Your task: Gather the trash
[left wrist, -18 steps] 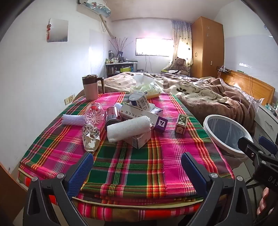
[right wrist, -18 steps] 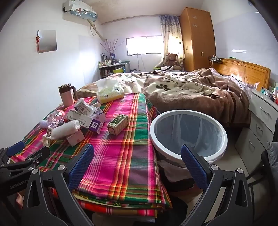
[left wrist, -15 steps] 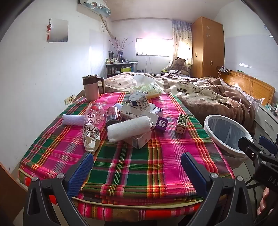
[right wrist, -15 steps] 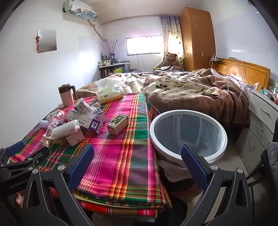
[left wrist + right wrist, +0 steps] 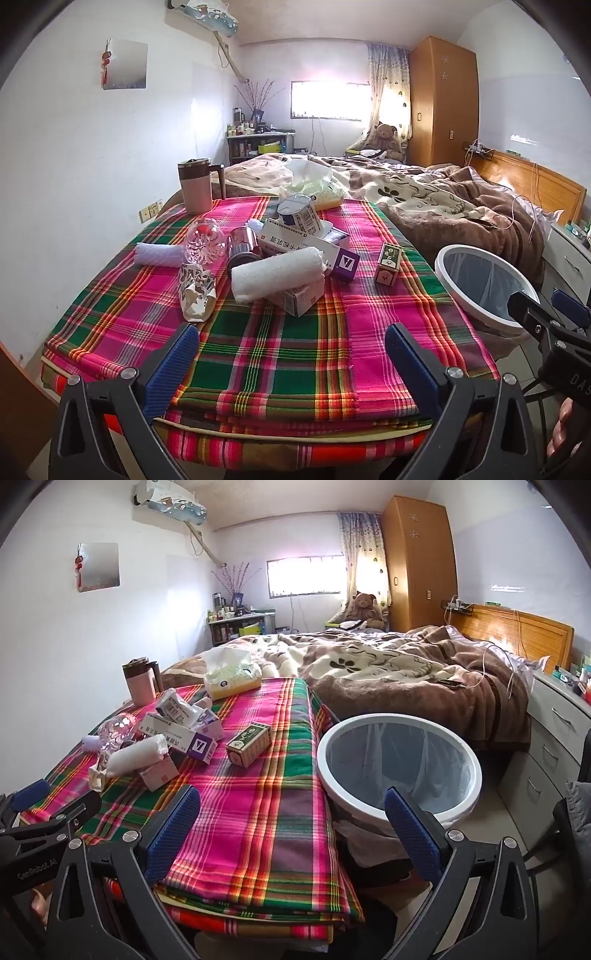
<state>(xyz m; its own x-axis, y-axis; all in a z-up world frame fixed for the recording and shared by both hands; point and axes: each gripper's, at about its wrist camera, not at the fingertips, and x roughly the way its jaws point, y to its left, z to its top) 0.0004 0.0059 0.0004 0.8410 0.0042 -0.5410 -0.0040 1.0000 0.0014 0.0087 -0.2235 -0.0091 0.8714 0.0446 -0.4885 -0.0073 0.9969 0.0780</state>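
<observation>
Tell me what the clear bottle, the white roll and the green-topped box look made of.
Clear bottle: glossy transparent plastic, judging by glints. White roll: soft matte paper or cloth, with a textured surface; can't tell which. Green-topped box: printed cardboard, with sharp folded edges.

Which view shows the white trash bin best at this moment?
The right wrist view: the trash bin shows its whole rim and liner beside the table. The left wrist view catches only part of it at the right edge, behind the right gripper.

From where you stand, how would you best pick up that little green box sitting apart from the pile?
Grip the small green box across its two long sides, coming from above. It lies flat on the plaid cloth, clear of the pile, narrow enough for the open right gripper.
</observation>
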